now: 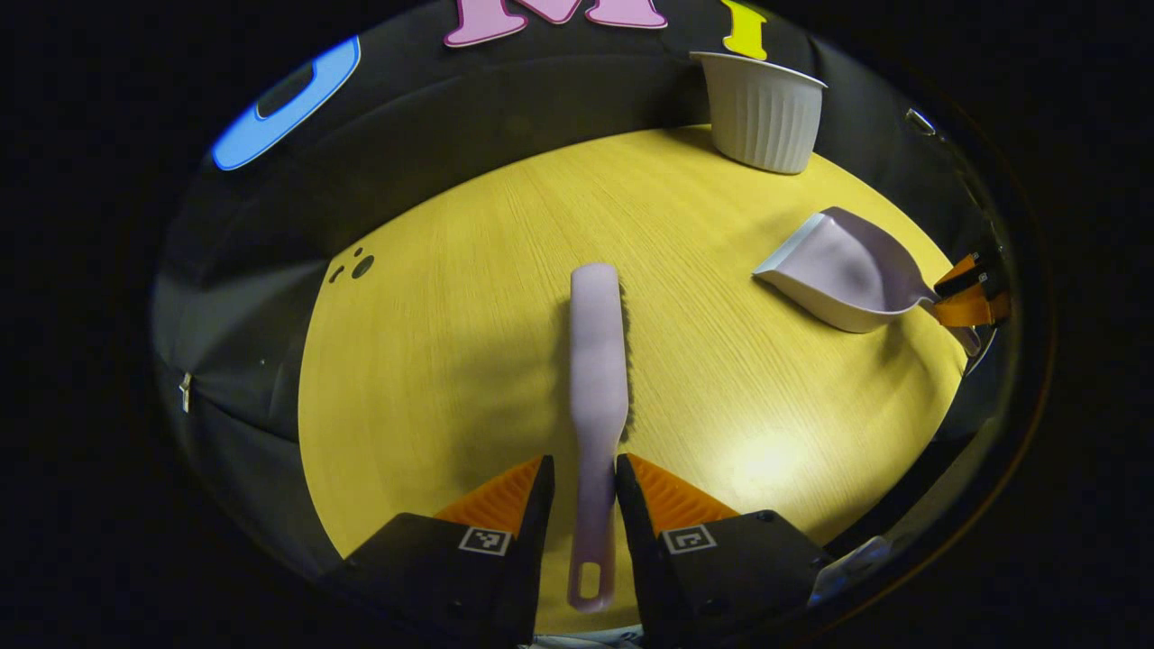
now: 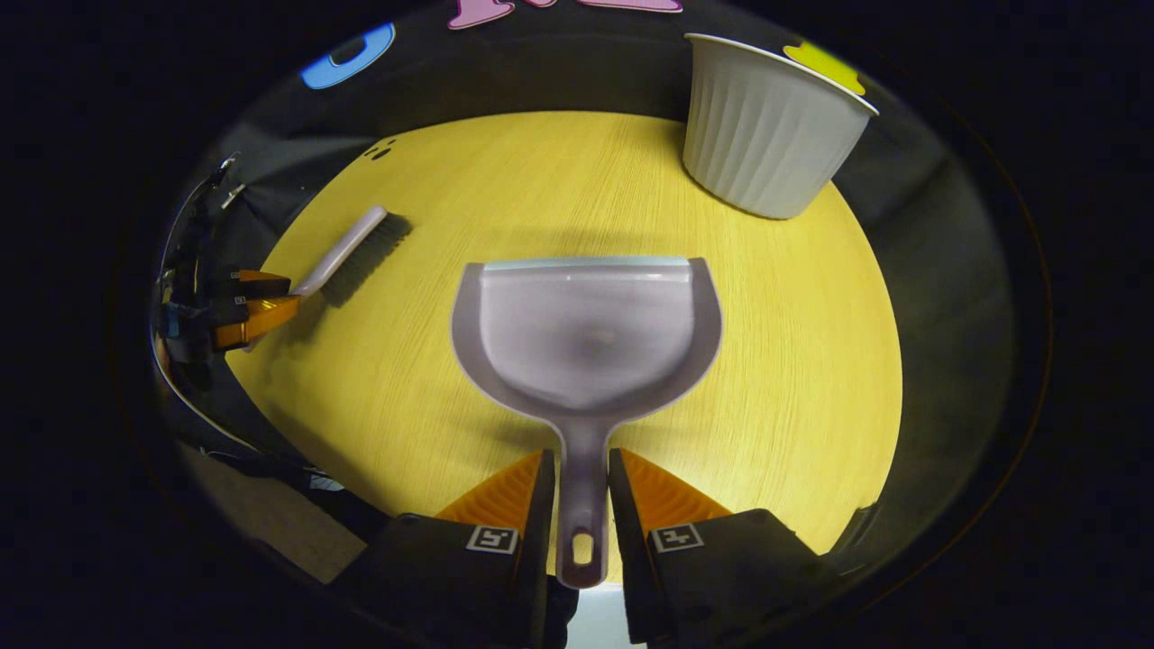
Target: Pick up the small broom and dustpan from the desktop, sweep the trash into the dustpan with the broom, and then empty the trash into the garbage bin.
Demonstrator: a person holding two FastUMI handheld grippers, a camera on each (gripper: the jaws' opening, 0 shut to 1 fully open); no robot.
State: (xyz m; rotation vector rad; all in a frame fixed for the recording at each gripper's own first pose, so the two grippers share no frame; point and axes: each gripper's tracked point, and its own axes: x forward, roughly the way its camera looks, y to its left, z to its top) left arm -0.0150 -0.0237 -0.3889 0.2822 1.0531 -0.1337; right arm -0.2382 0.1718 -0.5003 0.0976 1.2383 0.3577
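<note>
Left gripper view has the left gripper (image 1: 581, 491) closed on the pale pink plastic broom (image 1: 597, 361), the right gripper (image 2: 577, 487) clamps the pale plastic dustpan (image 2: 586, 333) handle — pick-up seems done; next, find the trash on the yellow wooden desktop (image 1: 469, 361) — near the white ribbed bin (image 2: 766, 126).

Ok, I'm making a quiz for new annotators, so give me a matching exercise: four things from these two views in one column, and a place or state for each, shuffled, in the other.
Things:
1. broom
2. dustpan
3. garbage bin
4. trash

Places or states:
A. standing upright at the far edge of the table
B. handle between the left gripper fingers
C. small dark bits near the table's far left edge
D. handle between the right gripper fingers

Pairs: 1-B, 2-D, 3-A, 4-C
</note>
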